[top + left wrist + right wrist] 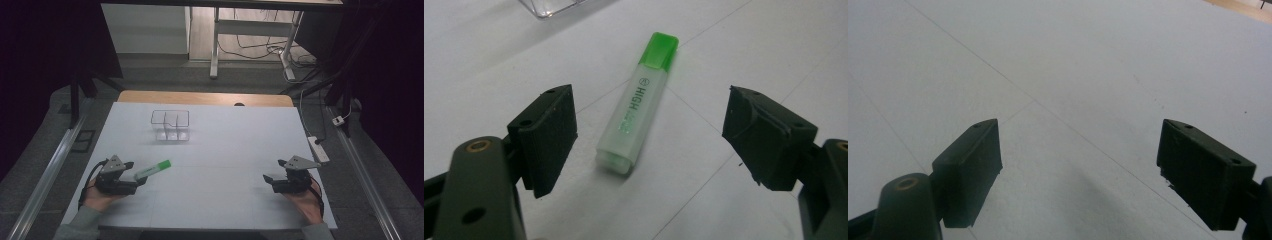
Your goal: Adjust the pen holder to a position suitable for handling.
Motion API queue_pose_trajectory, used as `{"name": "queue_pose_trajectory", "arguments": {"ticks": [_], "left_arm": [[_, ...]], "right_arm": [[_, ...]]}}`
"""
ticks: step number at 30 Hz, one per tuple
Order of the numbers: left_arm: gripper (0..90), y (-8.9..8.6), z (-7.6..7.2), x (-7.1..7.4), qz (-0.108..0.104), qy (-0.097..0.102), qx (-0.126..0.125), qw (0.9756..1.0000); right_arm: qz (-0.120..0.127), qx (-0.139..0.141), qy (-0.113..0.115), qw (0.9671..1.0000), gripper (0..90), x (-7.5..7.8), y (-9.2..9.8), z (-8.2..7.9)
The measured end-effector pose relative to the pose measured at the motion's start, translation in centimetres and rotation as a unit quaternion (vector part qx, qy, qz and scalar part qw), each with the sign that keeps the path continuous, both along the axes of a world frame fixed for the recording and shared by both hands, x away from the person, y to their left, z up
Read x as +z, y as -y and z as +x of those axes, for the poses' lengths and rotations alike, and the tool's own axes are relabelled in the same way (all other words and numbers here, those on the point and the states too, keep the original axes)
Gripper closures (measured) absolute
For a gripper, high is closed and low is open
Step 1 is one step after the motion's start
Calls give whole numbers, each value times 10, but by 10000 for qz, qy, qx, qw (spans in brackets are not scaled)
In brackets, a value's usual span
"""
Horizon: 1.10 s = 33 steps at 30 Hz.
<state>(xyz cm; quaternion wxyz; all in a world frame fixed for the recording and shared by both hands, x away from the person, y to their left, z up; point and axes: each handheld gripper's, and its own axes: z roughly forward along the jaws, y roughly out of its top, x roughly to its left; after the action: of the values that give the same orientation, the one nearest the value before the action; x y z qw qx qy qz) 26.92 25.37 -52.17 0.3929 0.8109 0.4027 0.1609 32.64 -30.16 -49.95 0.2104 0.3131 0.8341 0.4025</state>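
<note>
I have the left gripper [134, 172] low over the near left part of the table [225, 150], and its jaws stand wide apart with nothing pressed between them. The green highlighter [152, 170] lies flat on the white sheet right in front of that gripper. In the left gripper view the highlighter [639, 102] sits between the lines of the two jaws but a little beyond their tips, touching neither one. Its green cap points away from me, toward the far right, and its pale body end is the end nearest the gripper. I can read "HIGH" printed along the body.

My right gripper [275, 171] rests on the near right part of the table, well apart from the highlighter. In the right gripper view the right gripper [1078, 165] is also spread open, with only the bare white sheet under it.

Farther out, left of the middle, I see a clear plastic organizer [170, 125] with small compartments standing upright on the sheet. A corner of it [551, 6] shows at the top edge of the left gripper view, beyond the highlighter and apart from it.
</note>
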Motion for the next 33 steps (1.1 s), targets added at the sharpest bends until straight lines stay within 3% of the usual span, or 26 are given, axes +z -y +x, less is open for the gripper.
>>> {"name": "queue_pose_trajectory", "arguments": {"ticks": [12,16,17,20,26,33], "left_arm": [[224,0,4,2,-4,-32,77,10000],[224,0,4,3,-19,-25,114,9999],[227,0,3,4,-23,-19,122,9999],[231,0,4,4,21,5,113,9999],[239,1,2,12,16,84,120,9999],[246,0,13,17,70,108,172,9998]], "right_arm": [[114,214,-127,9996,198,-4,-4,1],[124,187,-131,9997,204,-4,-4,1],[228,172,-165,9995,208,-5,-4,1],[130,159,-206,9996,209,-6,-5,1],[185,159,-223,9995,207,-8,-6,3],[271,165,-231,9992,216,-8,-5,5]]}}
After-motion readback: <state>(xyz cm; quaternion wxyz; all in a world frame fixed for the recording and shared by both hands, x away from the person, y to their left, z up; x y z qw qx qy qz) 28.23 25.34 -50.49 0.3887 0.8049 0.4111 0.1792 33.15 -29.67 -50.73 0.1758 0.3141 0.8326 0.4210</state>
